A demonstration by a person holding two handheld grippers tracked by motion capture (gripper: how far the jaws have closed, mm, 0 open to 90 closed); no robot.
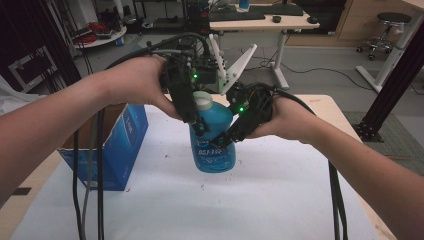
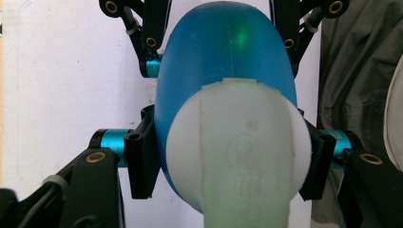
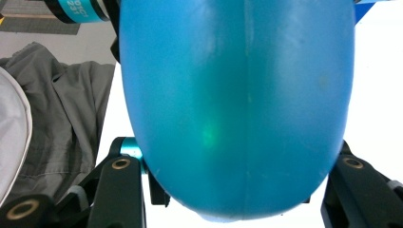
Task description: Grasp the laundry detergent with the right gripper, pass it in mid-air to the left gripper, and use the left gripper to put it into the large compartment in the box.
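A: Where is the blue bottle (image 1: pixel 214 145)?

B: Upright over the white counter (image 1: pixel 280 190), beside a blue box (image 1: pixel 117 145); the right gripper (image 1: pixel 227 135) clamps its body to steady it.

A: And the left gripper (image 2: pixel 228 147)?

B: Its jaws flank the white cap (image 2: pixel 240 161), apparently touching; probably to twist it off.

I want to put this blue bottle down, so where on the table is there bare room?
The white mat is bare in front of the blue bottle and to its right, out to the table edge. The left is crowded: the blue box and hanging cables take that side.
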